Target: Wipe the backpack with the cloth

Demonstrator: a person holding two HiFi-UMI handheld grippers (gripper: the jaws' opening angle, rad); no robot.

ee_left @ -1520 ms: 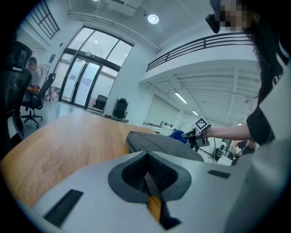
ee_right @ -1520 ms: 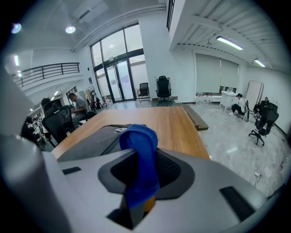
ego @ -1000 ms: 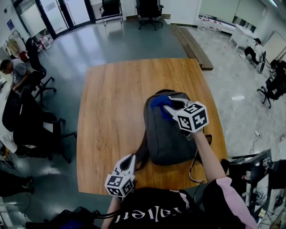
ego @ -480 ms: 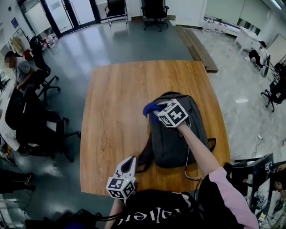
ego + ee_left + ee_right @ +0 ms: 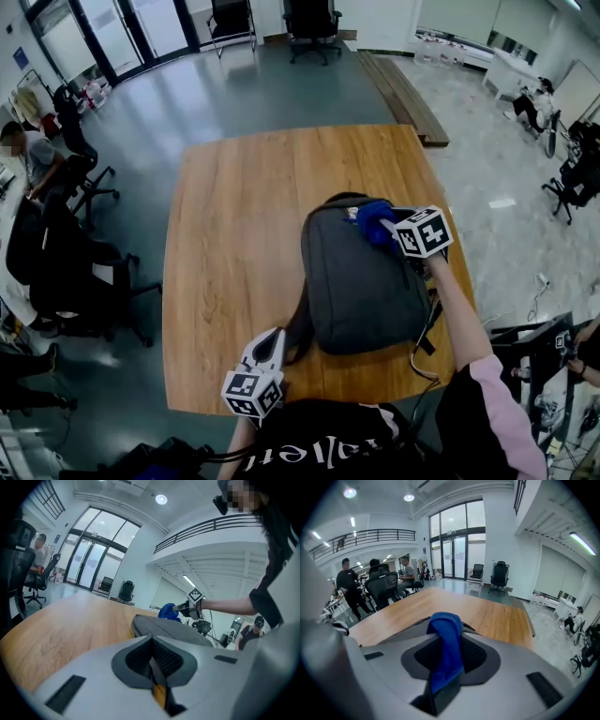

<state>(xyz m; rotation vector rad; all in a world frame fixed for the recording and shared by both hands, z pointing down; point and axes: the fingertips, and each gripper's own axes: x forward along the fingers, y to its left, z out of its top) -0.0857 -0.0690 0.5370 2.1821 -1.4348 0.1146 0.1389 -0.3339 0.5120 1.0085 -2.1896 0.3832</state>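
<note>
- At the near edge of the bench (image 5: 225, 234), the left claw (image 5: 272, 334) is held with its jaws pressed together and nothing between them.
- Just right of it, the grey backpack (image 5: 361, 286) is laid flat on the wood.
- On the backpack's far right corner, the blue cloth (image 5: 373, 223) is pinched in the right claw (image 5: 387, 225).

Wooden table (image 5: 234, 234); dark grey backpack (image 5: 361, 281) flat on its right half, near edge
</note>
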